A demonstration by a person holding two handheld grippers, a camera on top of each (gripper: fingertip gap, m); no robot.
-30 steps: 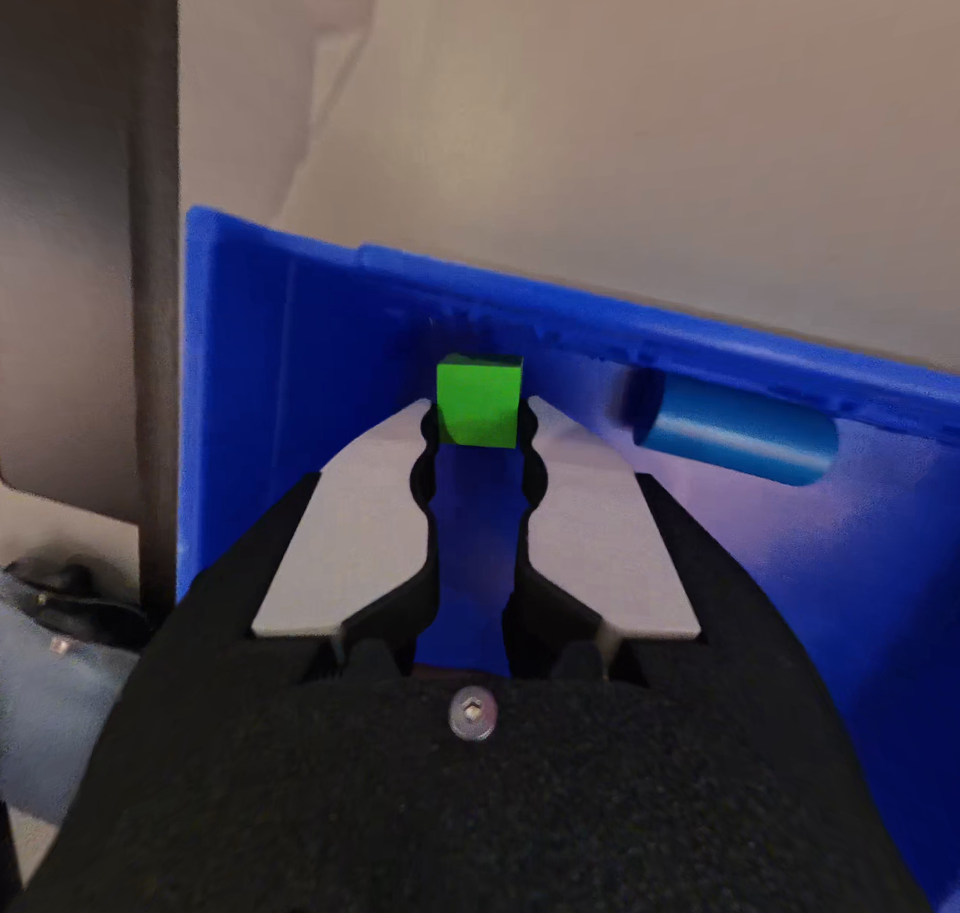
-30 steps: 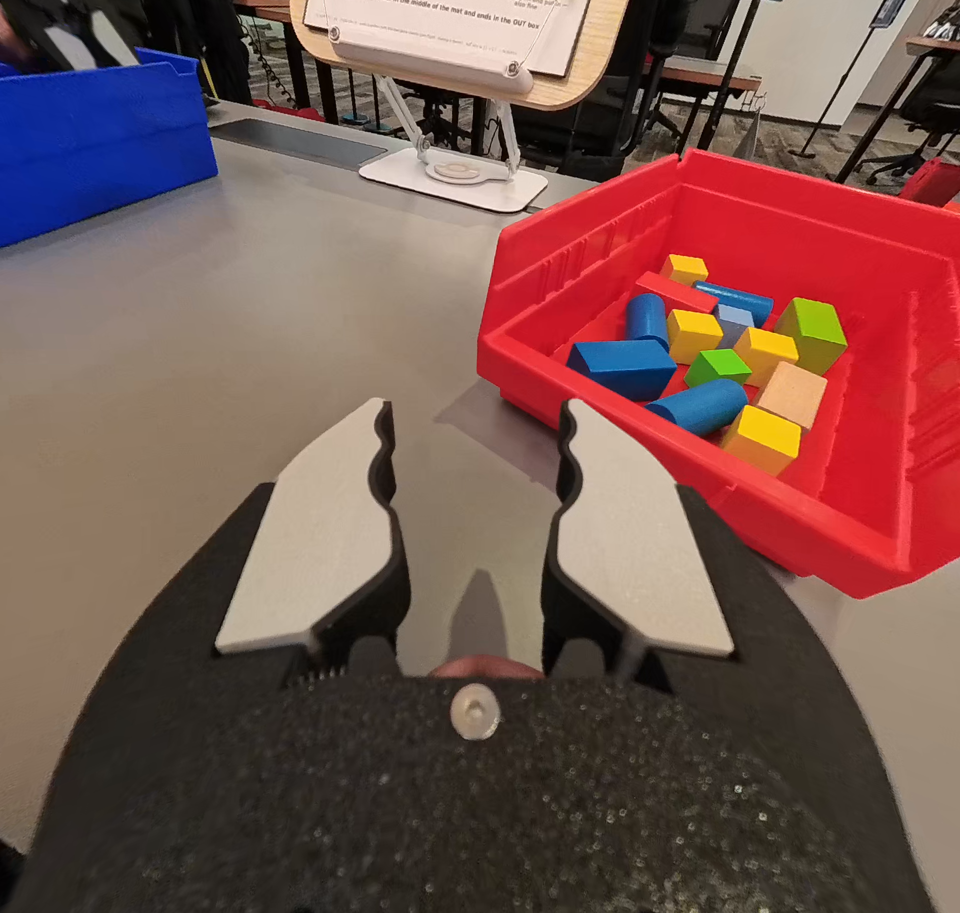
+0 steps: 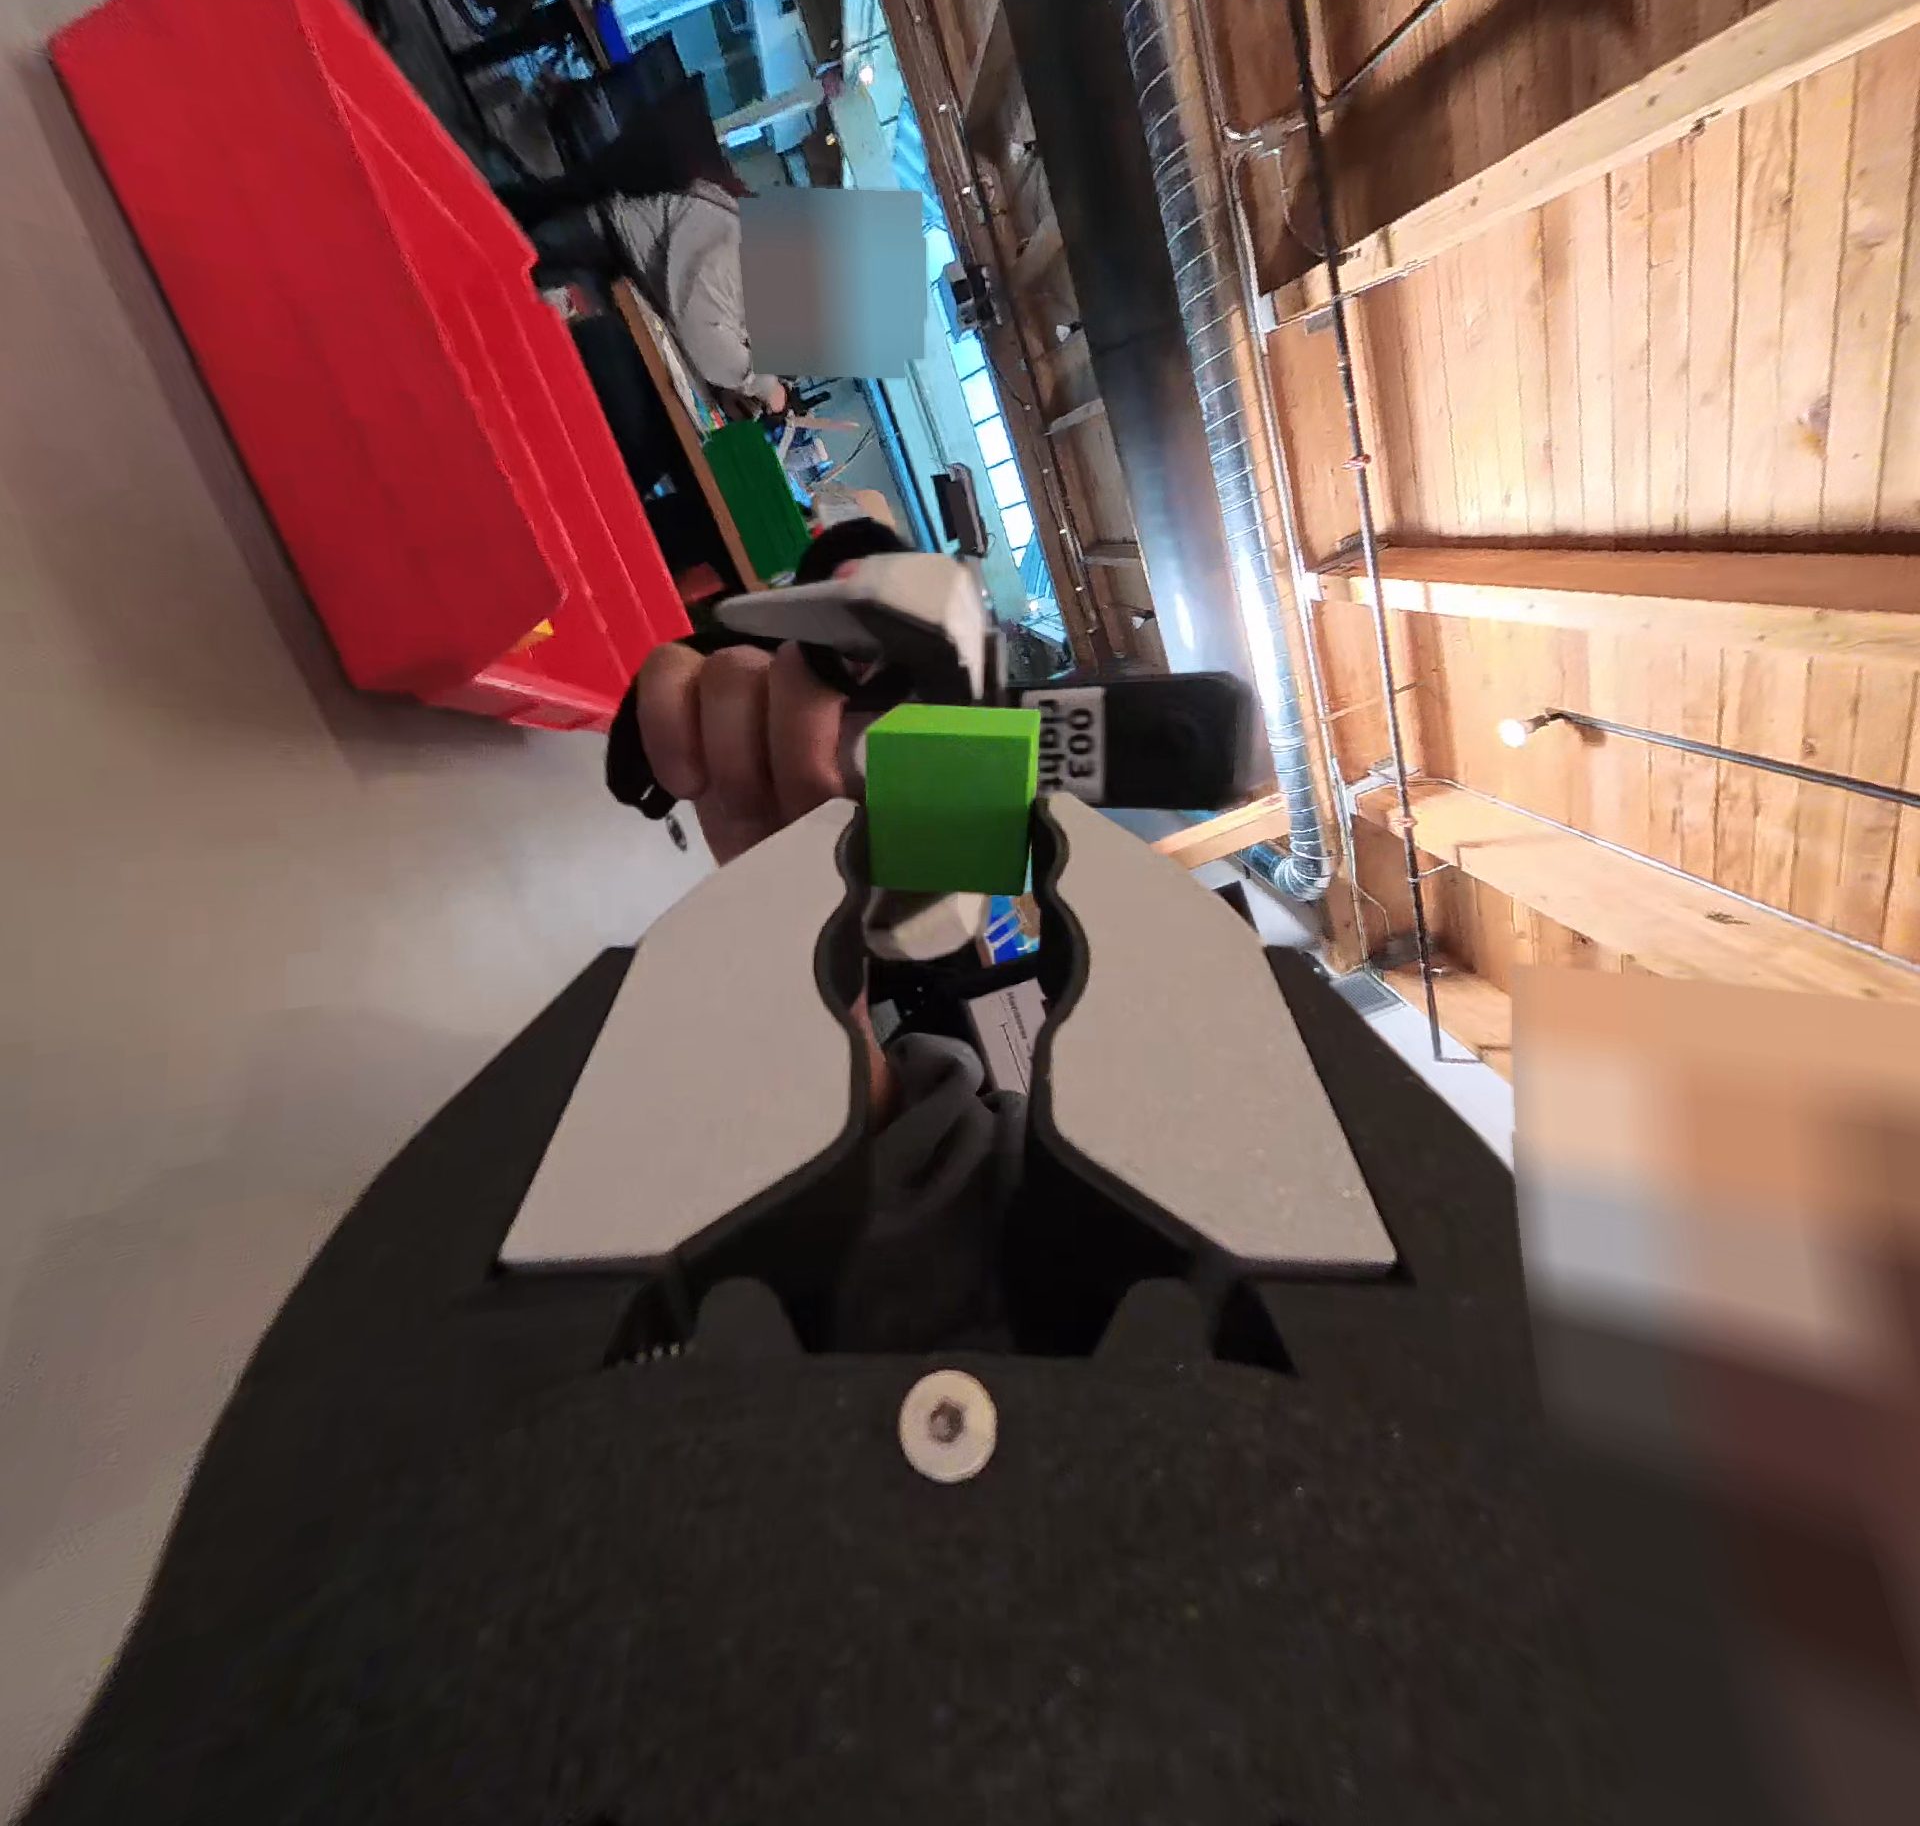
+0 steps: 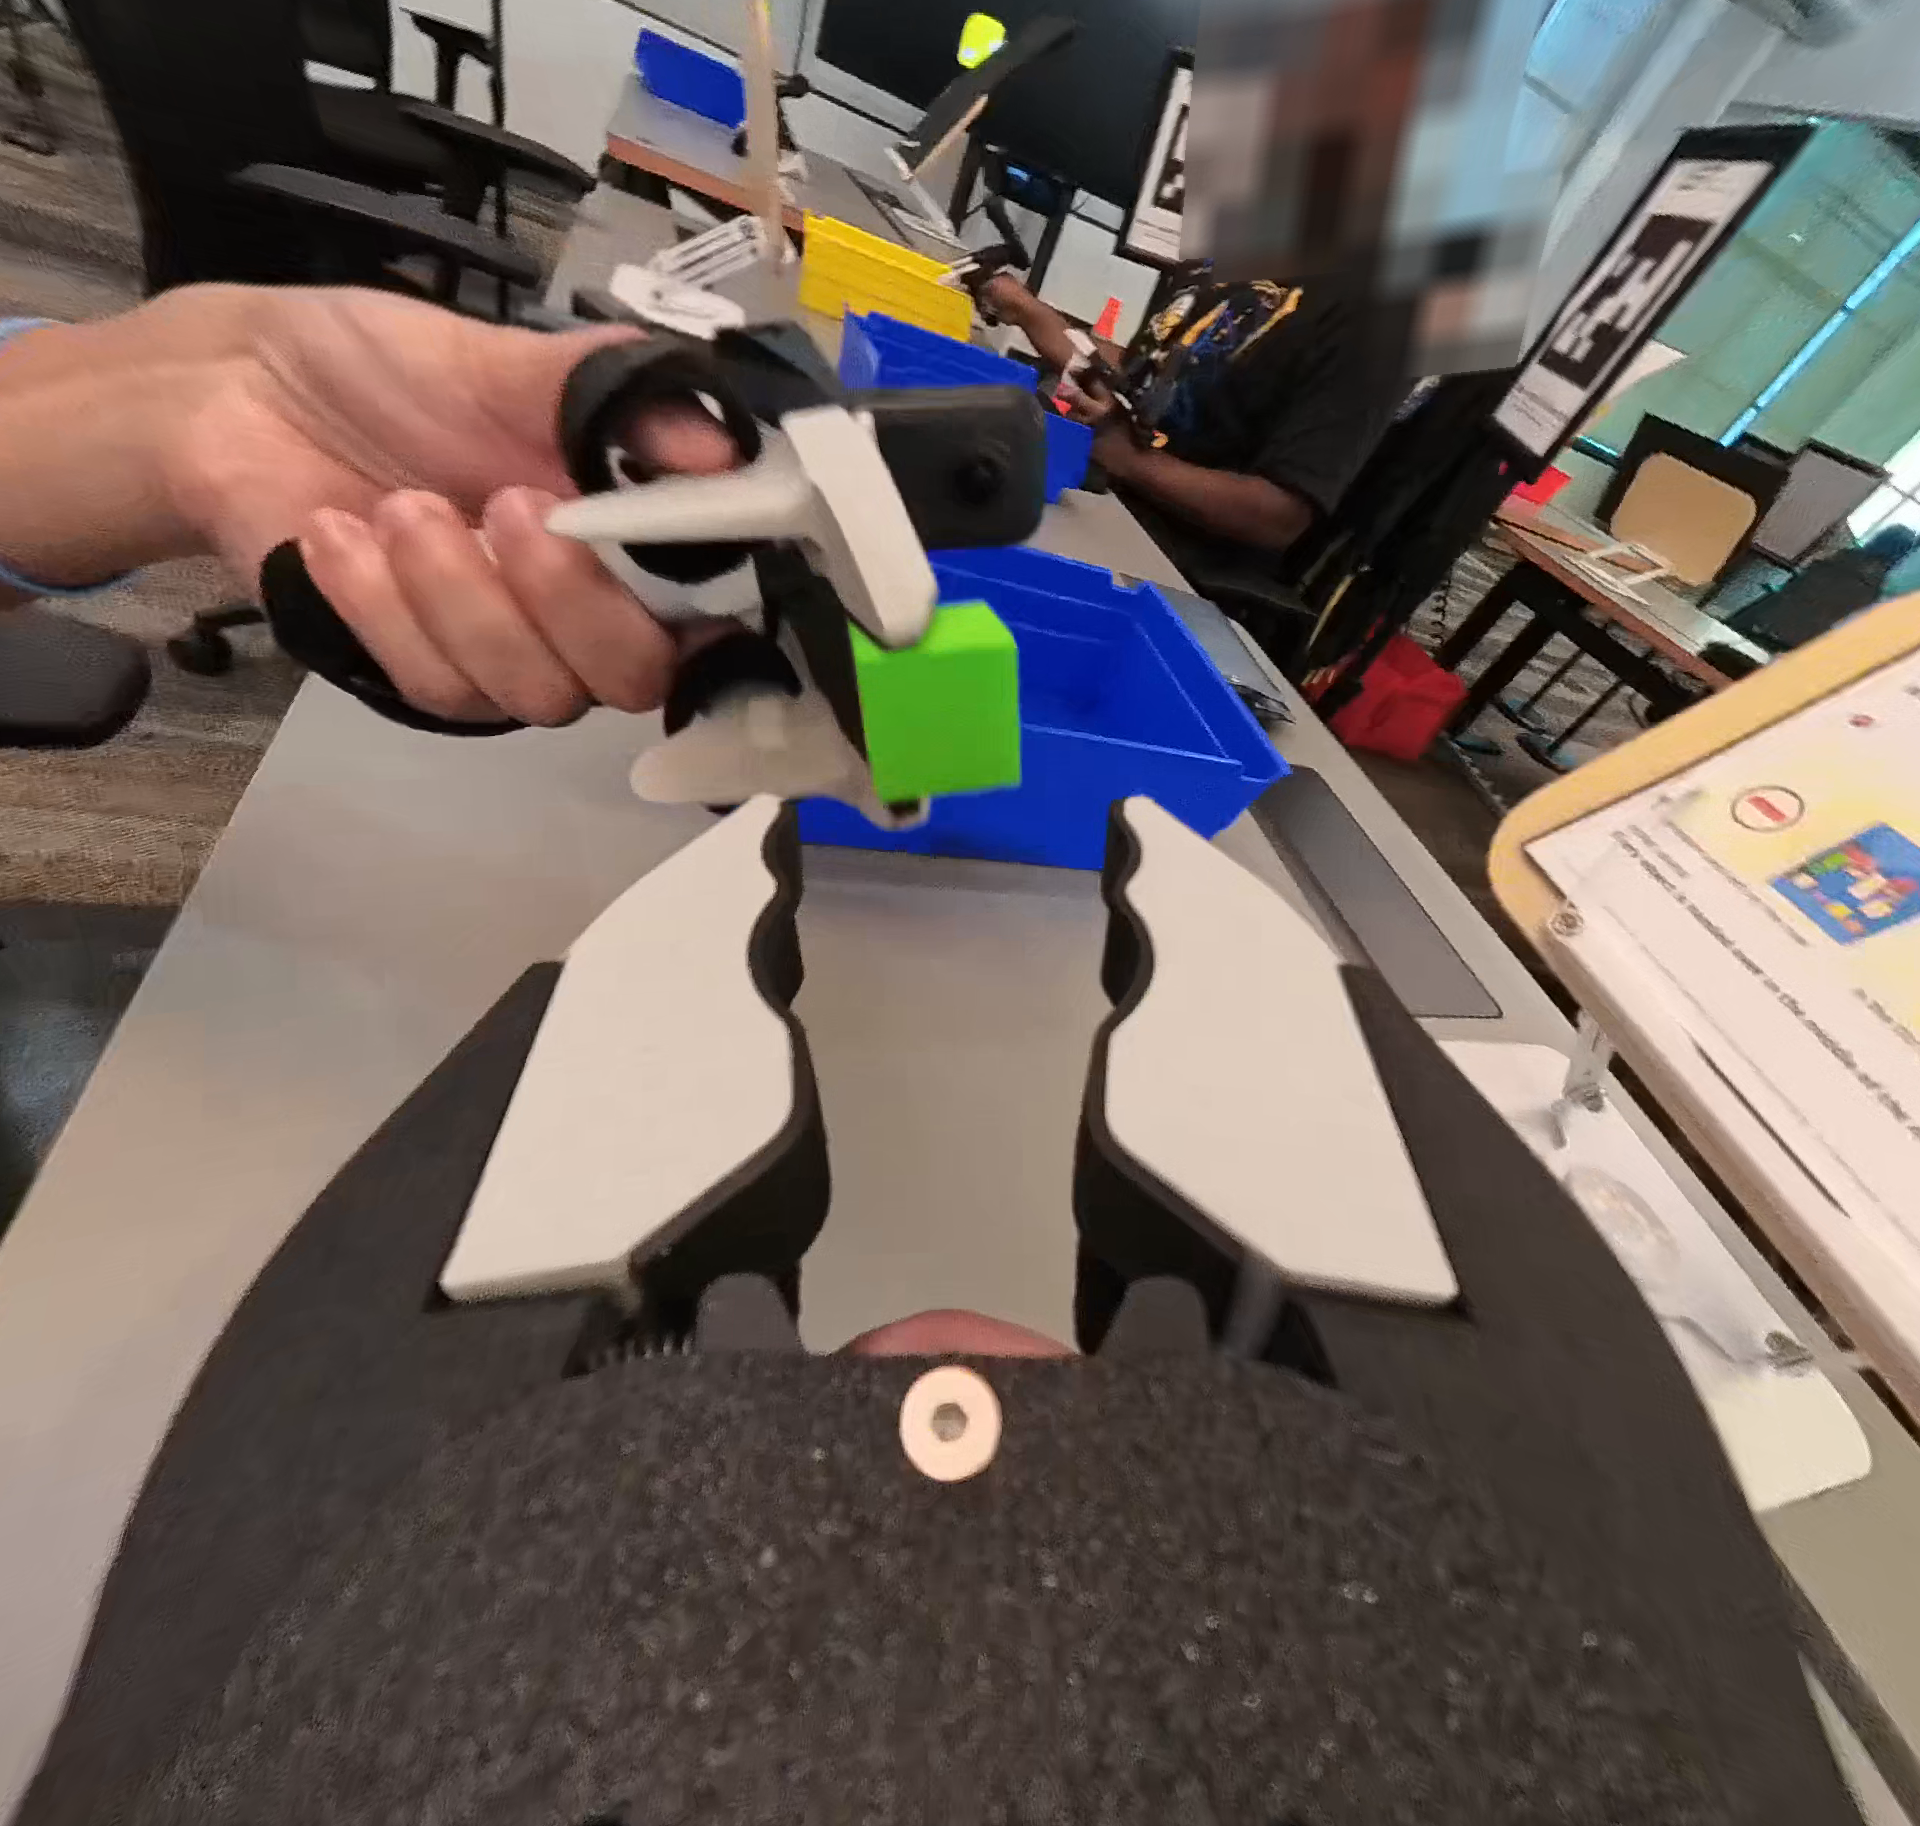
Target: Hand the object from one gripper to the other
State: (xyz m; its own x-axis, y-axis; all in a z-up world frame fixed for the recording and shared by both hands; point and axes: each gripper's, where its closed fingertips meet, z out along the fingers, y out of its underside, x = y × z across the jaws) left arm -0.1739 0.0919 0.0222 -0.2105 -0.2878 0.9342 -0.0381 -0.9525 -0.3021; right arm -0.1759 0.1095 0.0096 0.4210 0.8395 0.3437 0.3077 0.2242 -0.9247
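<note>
1 green block [image 3: 951, 800] pinched at left hand-held gripper [image 3: 948, 846] tips; right hand-held gripper [image 4: 951, 857] spread just beneath. Early release risks drop onto counter [image 4: 416, 903].

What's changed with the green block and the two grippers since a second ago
The left gripper has lifted the green block out of the blue bin and swung it round to face the right gripper, which has turned from the red bin toward it. Unchanged: left gripper shut on the block, right gripper open and empty, not touching the block.
</note>
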